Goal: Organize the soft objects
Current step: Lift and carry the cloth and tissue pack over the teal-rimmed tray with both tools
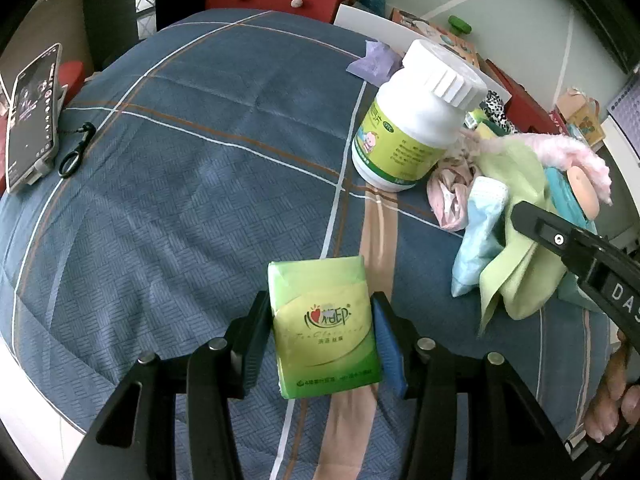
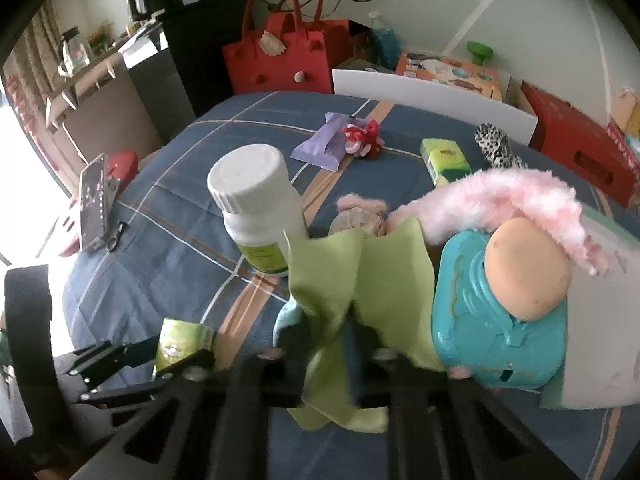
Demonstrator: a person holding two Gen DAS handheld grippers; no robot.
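left wrist view: the left gripper (image 1: 320,332) is clamped on a green tissue pack (image 1: 323,326), 1 pad pressed against each long side, the pack upright between them above the blue quilt (image 1: 192,152) with its white and brown stripes. ahead and to the right a white pill bottle (image 1: 416,116) with a ribbed cap stands on the quilt. just right of the bottle lies a heap of soft things: a crumpled pink bag (image 1: 450,196), a light blue face mask (image 1: 478,236), a light green cloth (image 1: 516,216) and a fluffy pink strip (image 1: 560,152). the right gripper (image 1: 524,214) comes in from the right edge, its black tip buried in the green cloth; a person's hand (image 1: 612,396) shows below it. far left, a phone (image 1: 32,120) leans on a stand, with a black clip (image 1: 76,150) beside it.

right wrist view: the right gripper (image 2: 352,340) is pinched tight on the light green cloth (image 2: 360,280), which bunches up between the fingers and hangs down over them. touching the cloth on the right is a teal toy (image 2: 500,328) with a peach-coloured round head, the fluffy pink strip (image 2: 500,200) draped over it. the pill bottle (image 2: 256,204) stands to the left of the cloth. further back on the quilt (image 2: 168,240) lie a purple tissue pack (image 2: 324,144), a small red plush (image 2: 364,140) and a second green tissue pack (image 2: 444,160). the left gripper (image 2: 176,354) shows at lower left with its green pack (image 2: 180,340).
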